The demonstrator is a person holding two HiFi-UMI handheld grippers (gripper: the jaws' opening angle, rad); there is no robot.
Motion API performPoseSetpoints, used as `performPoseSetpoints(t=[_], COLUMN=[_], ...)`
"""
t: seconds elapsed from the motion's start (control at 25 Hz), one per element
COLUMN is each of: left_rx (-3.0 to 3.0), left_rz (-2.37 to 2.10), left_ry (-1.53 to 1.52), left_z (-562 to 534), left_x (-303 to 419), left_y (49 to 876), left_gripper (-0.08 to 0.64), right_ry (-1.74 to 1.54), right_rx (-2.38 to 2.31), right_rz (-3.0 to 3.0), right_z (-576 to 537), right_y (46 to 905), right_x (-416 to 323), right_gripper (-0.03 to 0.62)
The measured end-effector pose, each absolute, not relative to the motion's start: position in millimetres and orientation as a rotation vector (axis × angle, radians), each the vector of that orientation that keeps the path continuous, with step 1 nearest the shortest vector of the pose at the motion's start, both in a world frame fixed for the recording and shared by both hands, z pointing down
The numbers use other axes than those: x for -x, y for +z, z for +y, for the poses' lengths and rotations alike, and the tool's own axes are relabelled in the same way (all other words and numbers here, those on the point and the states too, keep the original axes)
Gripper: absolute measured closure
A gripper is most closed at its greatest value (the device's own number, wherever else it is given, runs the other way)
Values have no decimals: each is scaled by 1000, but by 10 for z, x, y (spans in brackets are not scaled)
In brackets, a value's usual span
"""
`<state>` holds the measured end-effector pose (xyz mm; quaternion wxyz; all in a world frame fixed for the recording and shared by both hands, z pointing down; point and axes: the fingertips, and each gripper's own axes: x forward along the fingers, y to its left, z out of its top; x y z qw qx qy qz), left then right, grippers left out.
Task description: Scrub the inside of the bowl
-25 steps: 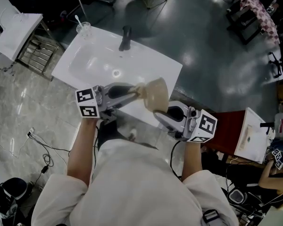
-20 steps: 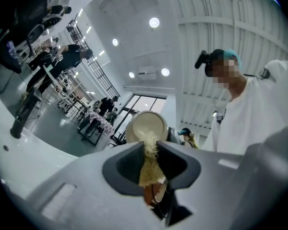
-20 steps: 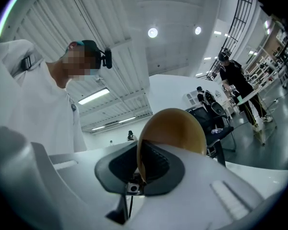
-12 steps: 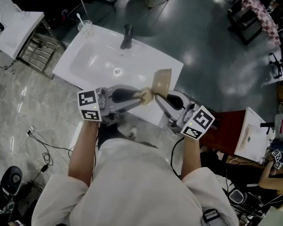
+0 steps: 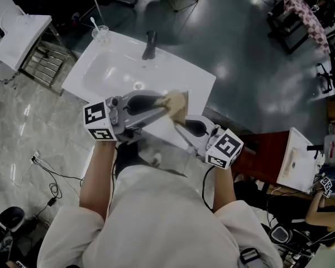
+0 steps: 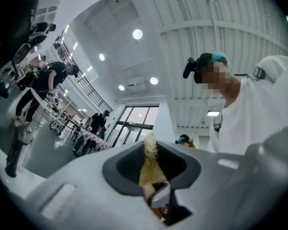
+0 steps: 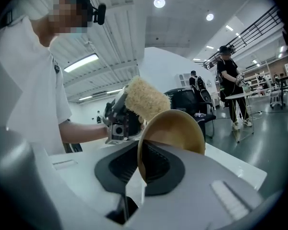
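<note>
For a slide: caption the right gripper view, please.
Right gripper grips the tan bowl by its rim; left gripper holds a fuzzy scrubber near its upper edge.

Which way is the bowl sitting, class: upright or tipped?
Tipped on its side. The bowl stands on edge, its rim clamped in the right hand-held gripper, beside the scrubber.

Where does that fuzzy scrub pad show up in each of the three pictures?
Head view: scrub pad at the centre, at the tip of the left gripper.
Left gripper view: scrub pad low in the centre, clamped between that gripper's own fingers.
Right gripper view: scrub pad at the centre, just above the rim of the bowl.
Shared landmark: the person's white shirt.
</note>
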<state>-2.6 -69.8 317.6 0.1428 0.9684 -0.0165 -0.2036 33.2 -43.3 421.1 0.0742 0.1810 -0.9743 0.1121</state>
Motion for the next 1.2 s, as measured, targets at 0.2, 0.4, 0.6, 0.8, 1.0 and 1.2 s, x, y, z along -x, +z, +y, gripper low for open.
performPoseSetpoints(t=[0.2,0.4,0.6,0.8,1.0,1.2], left_rx=[-2770,-2653,-2598,-2551,-2568,-2620], left_rz=[-185,-215,-212,-186,-128,-63], left_ry=[-563,-620,-632,-623,-604,-627], left_z=[-975,-1102,-1050,-928,-730,-523], left_x=[45,138,182,192,105,86], left_y=[3249,3442,3613,3756,3776,3592], left_gripper=[480,480,480,480,480,480], right_ry=[314,369,456,556,599,576], right_rx=[-367,-312,-271,-268,-444,-610], right_rz=[-3008,-3136,-3223,-3358,-3407,-3331], right_z=[-222,-148,-98,-181,-419,-523], right_y=[4043,3813,3742,3562,3491,3597], right_x=[-264,-261,-377,-516,-653,-708], right_gripper=[578,575,575,577,578,578])
